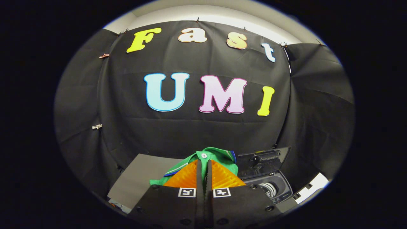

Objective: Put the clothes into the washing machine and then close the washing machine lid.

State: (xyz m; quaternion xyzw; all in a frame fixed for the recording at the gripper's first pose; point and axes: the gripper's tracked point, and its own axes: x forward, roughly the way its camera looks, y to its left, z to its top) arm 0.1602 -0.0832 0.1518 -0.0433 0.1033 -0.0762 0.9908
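1. We see the gripper (204,165) with its orange fingers (186,176) drawn nearly together, clamped on a fold of the green garment (216,156).
2. The garment bunches around and just beyond the fingertips, its white button and striped collar showing, lifted above the grey tabletop (136,181).
3. At about 3 o'clock from the fingers sits the washing machine (275,187), its lid (264,160) standing open and the drum opening visible below it.
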